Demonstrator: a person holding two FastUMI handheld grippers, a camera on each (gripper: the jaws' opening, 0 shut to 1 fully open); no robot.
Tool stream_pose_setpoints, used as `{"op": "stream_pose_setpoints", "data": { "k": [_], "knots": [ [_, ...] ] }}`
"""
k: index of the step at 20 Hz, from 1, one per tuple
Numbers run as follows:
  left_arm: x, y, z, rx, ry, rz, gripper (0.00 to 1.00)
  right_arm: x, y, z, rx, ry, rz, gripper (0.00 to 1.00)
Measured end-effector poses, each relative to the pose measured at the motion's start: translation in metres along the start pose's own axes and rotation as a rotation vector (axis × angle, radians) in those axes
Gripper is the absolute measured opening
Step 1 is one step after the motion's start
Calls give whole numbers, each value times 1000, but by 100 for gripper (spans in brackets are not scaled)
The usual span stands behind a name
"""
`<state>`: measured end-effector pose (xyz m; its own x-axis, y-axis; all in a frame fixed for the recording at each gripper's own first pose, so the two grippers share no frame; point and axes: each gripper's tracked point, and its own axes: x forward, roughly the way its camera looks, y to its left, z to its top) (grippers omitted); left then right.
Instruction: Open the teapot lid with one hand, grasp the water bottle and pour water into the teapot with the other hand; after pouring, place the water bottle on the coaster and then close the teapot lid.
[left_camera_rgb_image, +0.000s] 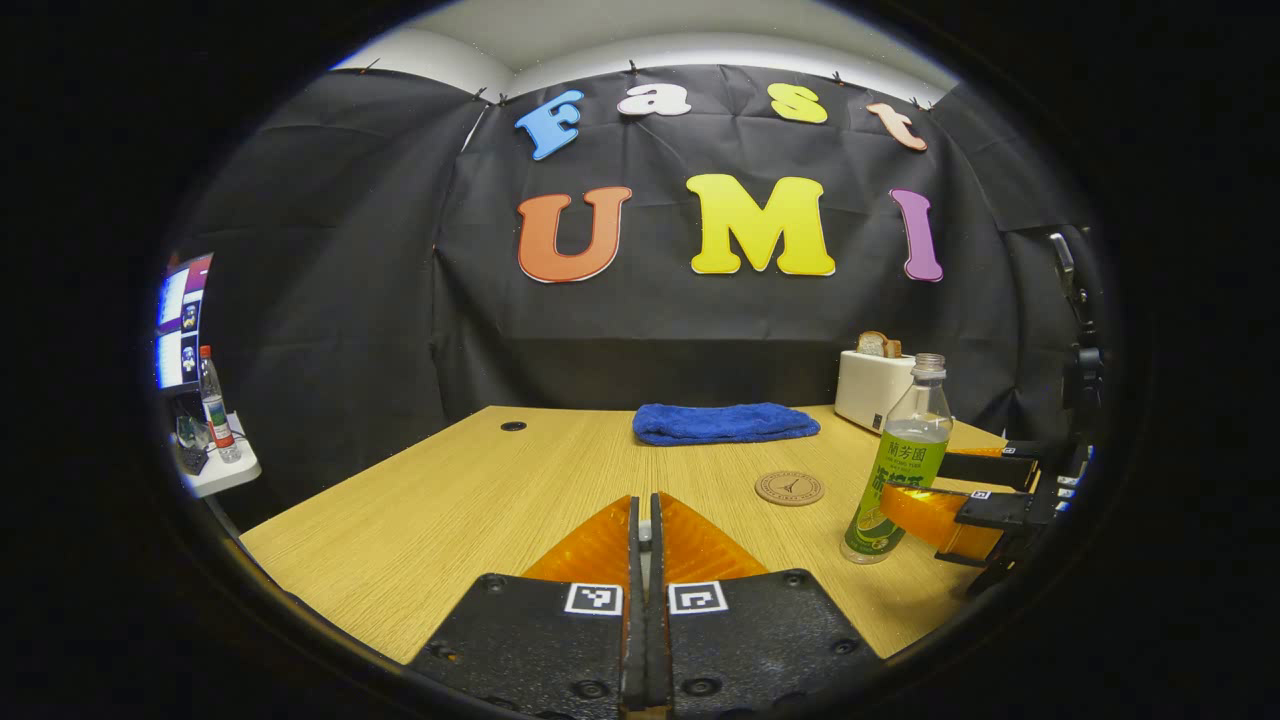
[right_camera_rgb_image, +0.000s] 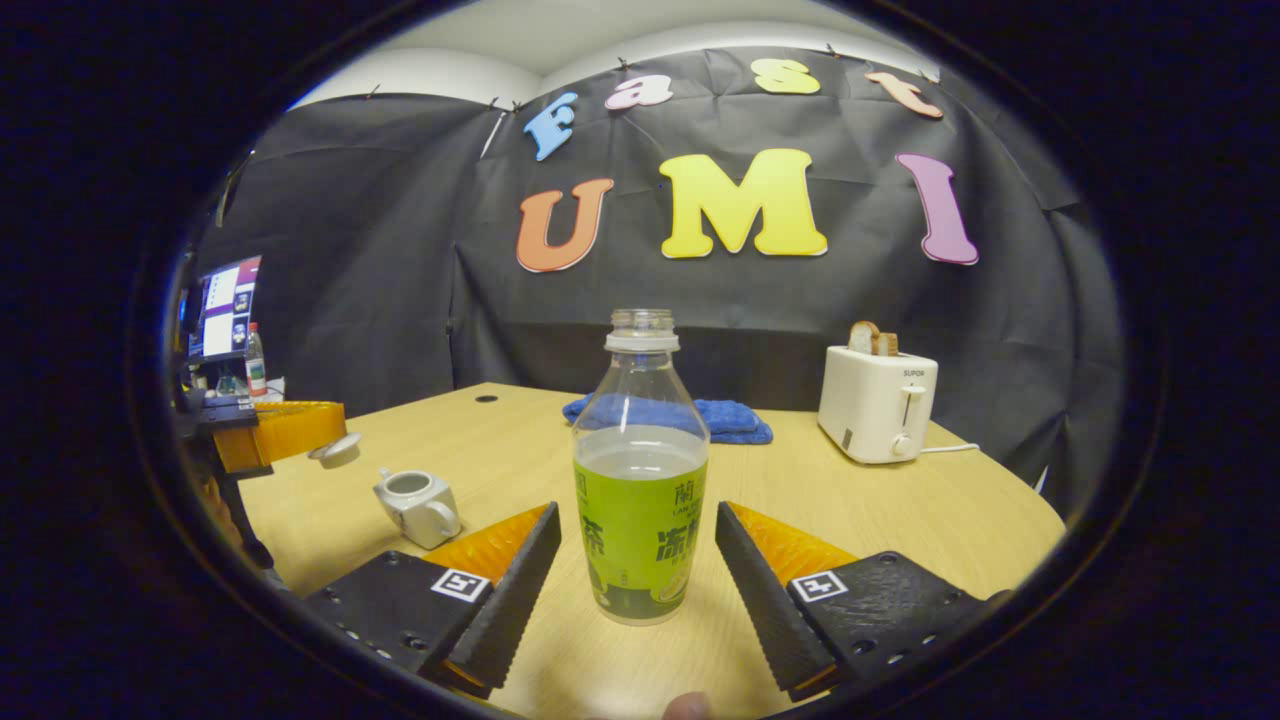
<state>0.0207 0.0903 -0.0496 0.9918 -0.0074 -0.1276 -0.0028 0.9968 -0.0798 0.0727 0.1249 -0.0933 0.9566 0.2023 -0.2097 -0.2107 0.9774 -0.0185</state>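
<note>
Desk (right_camera_rgb_image: 900, 500) carries the toaster (right_camera_rgb_image: 878, 403) at two o'clock in the right gripper view, water bottle (right_camera_rgb_image: 640, 470) upright between the right gripper's (right_camera_rgb_image: 640, 560) spread jaws, untouched, and the open teapot (right_camera_rgb_image: 418, 506) at nine. Left gripper view adds the coaster (left_camera_rgb_image: 789, 488); left gripper (left_camera_rgb_image: 645, 520) jaws pressed together, lid (right_camera_rgb_image: 336, 449) pinched.

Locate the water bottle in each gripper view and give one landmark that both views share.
Left gripper view: the water bottle stands at right on the table, beside the coaster, between the right gripper's fingers.
Right gripper view: the bottle stands at centre, between the open right gripper's fingers.
Shared landmark: the white toaster, behind the bottle to the right.
</note>
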Motion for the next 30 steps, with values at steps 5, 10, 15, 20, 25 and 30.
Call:
{"op": "stream_pose_setpoints", "data": {
  "k": [5,10,15,20,25,30],
  "knots": [
    [-3,7,-3,-21,-2,0,3,8,5,4,-1,-19,-22,87],
    [-5,13,-5,-32,-2,-14,3,7,10,5,-37,-2,-35,75],
    [-6,18,-2,-41,-18,-28,3,5,28,17,-192,35,5,71],
    [-9,31,7,-45,-53,-31,3,13,47,32,-449,69,34,68],
    [-7,48,12,-61,-72,-38,3,26,70,24,-710,95,42,68],
    [0,69,9,-57,-50,-34,3,40,79,15,-990,89,10,67]
  ]
}}
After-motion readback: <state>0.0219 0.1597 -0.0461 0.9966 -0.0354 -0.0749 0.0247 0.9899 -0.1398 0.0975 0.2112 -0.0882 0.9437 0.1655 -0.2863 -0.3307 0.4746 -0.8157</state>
